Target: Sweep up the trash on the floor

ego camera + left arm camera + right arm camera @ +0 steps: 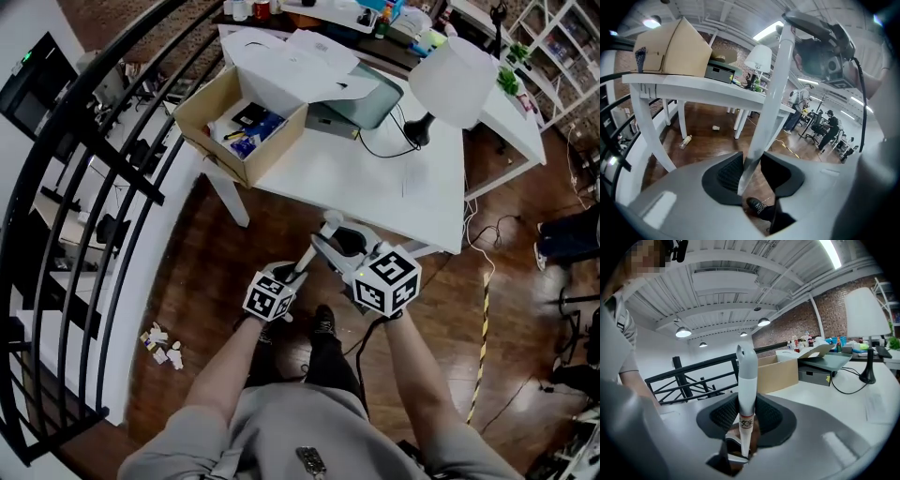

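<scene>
A long white broom handle [314, 246] with a grey tip runs upright between both grippers. My left gripper [298, 272] is shut on its lower part; in the left gripper view the pole [768, 103] rises from the left gripper [749, 171] toward the upper right. My right gripper [342, 246] is shut higher up, and the grey tip [746, 359] stands just above the right gripper [745, 420]. The broom's head is hidden. Small white trash pieces [161, 345] lie on the wooden floor by the railing. A bottle [685, 140] and a cup [715, 127] lie under the table.
A white table [422, 187] stands just ahead with a cardboard box [239, 122], a printer [361, 98] and a lamp [450, 80]. A black railing [84, 216] runs along the left. Cables [483, 309] trail on the floor at the right. People work at desks [827, 131] farther off.
</scene>
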A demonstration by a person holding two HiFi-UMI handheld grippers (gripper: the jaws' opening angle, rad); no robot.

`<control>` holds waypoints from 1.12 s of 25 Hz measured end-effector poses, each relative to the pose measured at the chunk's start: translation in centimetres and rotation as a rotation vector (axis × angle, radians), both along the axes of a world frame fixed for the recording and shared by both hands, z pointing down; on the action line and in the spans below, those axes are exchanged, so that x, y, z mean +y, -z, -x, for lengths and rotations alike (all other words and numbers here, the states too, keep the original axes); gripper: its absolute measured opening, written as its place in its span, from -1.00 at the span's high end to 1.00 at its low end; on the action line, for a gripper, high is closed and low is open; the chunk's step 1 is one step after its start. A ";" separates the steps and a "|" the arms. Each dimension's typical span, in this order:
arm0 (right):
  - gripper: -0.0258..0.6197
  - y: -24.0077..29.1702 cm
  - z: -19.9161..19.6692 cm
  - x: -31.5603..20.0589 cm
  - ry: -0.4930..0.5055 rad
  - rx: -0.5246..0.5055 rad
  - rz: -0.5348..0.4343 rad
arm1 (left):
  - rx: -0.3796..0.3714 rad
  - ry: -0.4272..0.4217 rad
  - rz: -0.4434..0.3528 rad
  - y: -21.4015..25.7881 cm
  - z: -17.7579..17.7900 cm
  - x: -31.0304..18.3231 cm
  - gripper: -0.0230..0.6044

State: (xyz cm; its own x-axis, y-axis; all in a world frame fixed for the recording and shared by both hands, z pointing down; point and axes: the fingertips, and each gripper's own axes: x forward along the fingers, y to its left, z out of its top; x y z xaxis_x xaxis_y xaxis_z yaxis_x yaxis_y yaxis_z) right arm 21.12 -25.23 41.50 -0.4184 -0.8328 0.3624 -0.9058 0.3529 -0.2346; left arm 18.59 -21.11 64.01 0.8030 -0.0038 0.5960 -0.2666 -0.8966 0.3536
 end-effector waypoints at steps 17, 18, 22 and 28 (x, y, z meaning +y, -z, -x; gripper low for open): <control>0.58 -8.0 -4.4 -4.1 0.332 0.133 0.040 | -0.014 0.411 -0.012 -7.9 -5.4 -4.4 0.53; 0.57 -8.1 -4.8 -4.4 0.322 0.139 0.037 | -0.015 0.416 -0.012 -8.0 -5.8 -4.7 0.53; 0.42 -7.7 -6.2 -4.8 0.266 0.122 0.019 | -0.044 0.434 -0.014 -8.4 -6.7 -5.6 0.53; 0.32 -7.4 -9.4 -3.8 0.169 0.114 0.020 | -0.065 0.440 -0.007 -9.0 -7.8 -6.5 0.53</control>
